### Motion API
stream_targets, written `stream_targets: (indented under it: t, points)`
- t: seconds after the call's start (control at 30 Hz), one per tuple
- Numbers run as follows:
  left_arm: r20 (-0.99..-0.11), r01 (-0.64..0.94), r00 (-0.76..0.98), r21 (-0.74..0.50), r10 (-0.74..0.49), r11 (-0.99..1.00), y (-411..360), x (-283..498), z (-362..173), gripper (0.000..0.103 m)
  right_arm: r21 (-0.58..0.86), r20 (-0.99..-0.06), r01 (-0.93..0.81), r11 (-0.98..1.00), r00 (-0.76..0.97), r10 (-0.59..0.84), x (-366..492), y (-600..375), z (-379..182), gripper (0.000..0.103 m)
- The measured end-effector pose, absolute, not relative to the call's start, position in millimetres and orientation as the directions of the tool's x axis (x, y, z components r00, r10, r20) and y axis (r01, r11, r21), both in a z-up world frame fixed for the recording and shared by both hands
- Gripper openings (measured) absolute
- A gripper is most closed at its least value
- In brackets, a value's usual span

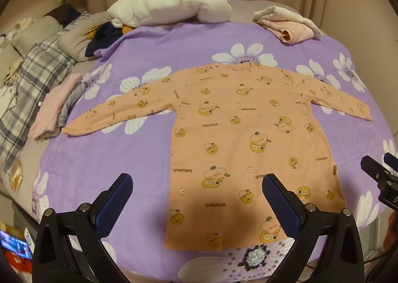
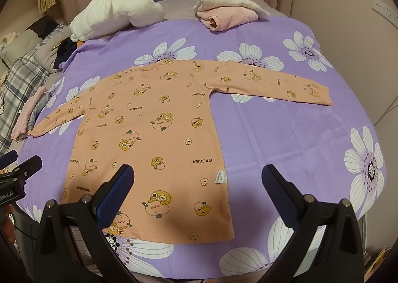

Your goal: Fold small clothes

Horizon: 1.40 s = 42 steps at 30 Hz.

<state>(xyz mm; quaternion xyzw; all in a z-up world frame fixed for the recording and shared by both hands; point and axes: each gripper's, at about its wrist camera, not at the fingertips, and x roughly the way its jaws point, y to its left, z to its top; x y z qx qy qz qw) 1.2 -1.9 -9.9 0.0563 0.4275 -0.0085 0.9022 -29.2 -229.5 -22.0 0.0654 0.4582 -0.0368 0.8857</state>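
Orange printed shirt (image 1: 238, 134) lies flat, sleeves spread, on the purple flowered sheet (image 1: 124, 158) of a bed; both tools are released above its hem.

Left wrist view: the left hand-held gripper (image 1: 196, 201) is spread wide and holds nothing, one finger over bare sheet, the other over the shirt's lower body; the right hand-held gripper (image 1: 380, 176) shows at the right edge; a white fleece bundle (image 1: 169, 7) and folded pink clothes (image 1: 288, 24) sit at the far edge, a pink and grey pile (image 1: 57, 109) near the left cuff. Right wrist view: the right hand-held gripper (image 2: 197, 198) is also wide apart and empty, one finger over the shirt (image 2: 149, 139), the other over sheet (image 2: 286, 139).
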Motion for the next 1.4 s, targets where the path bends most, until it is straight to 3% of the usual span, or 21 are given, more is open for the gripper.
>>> stream_targets:
  t: [0.57,0.63,0.83,1.0,1.2,1.4]
  points:
    - [-0.813,0.064,0.581,-0.007,-0.043,0.998,-2,9,-22,0.103,0.087,-0.822,0.143,0.986,0.569,-0.01,-28,-231,-29,0.103]
    - [-0.814,0.066,0.575,-0.054,-0.082,0.996,-1,14,-25,0.103,0.134,-0.811,0.152,0.979,0.584,0.02,-26,-235,-33,0.103]
    - [-0.75,0.082,0.53,-0.418,-0.395,0.905,11,32,-36,0.103,0.214,-0.79,0.2,0.956,0.611,0.049,-22,-264,-42,0.103]
    - [-0.665,0.06,0.498,-0.614,-0.556,0.787,24,48,-46,0.103,0.492,-0.733,0.277,0.825,0.643,0.221,-18,-326,-51,0.103]
    - [-0.643,0.002,0.529,-0.652,-0.554,0.758,36,65,-52,0.103,0.623,-0.7,0.456,0.635,0.688,0.192,-11,-402,-81,0.103]
    - [-0.681,-0.006,0.532,-0.598,-0.504,0.801,35,87,-64,0.103,0.722,-0.584,0.431,0.541,0.799,0.143,14,-472,-115,0.103]
